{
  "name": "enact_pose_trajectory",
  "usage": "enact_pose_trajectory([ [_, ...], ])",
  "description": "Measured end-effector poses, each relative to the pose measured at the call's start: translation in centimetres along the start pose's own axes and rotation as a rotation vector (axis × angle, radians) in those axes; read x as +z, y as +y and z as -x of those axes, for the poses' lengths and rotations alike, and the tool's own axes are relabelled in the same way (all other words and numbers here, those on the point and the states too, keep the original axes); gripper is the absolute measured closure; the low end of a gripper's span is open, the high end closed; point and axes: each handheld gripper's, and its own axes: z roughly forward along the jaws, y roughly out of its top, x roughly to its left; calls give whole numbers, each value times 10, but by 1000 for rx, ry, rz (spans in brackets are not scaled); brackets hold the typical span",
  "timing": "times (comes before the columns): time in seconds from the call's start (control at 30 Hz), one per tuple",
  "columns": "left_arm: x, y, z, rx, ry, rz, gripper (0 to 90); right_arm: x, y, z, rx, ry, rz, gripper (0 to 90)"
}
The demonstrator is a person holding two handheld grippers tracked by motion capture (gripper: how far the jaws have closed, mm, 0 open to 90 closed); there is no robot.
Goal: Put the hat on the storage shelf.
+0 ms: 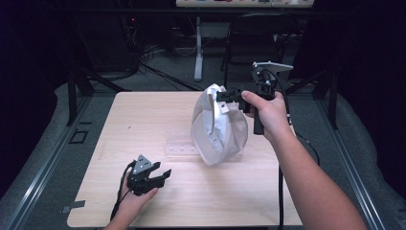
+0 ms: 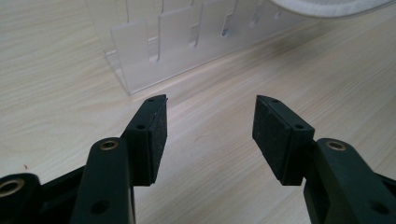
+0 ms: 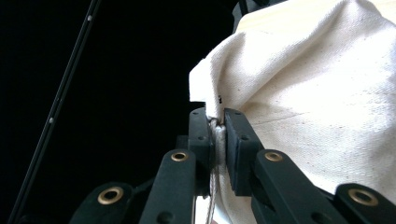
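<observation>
A white cloth bag [image 1: 218, 127] hangs above the middle of the wooden table [image 1: 143, 115], its lower part near the tabletop. My right gripper [image 1: 224, 96] is shut on the bag's upper edge, held up at the back right. In the right gripper view the jaws pinch the hemmed edge of the white cloth bag [image 3: 303, 107] at my right gripper [image 3: 218, 123]. My left gripper [image 1: 160, 175] rests low near the front left of the table, open with nothing between its fingers. In the left gripper view my left gripper [image 2: 210, 121] points at a clear plastic rack [image 2: 187, 42].
The clear plastic rack [image 1: 181, 146] lies flat on the table just left of the bag. A black cable [image 1: 281, 191] trails from the right gripper off the front edge. Chairs and a desk leg [image 1: 198, 48] stand on the dark floor beyond the table.
</observation>
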Motion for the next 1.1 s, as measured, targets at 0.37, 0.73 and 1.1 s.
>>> enact_pose_trajectory([
  [0.37,11,38,25,76,-4,65,411,9,16,-6,29,-77,45,821],
  [0.73,38,73,69,223,-25,59,416,12,25,-10,54,-85,78,820],
  [1.1,70,100,100,264,42,31,426,15,26,-10,63,-89,81,820],
])
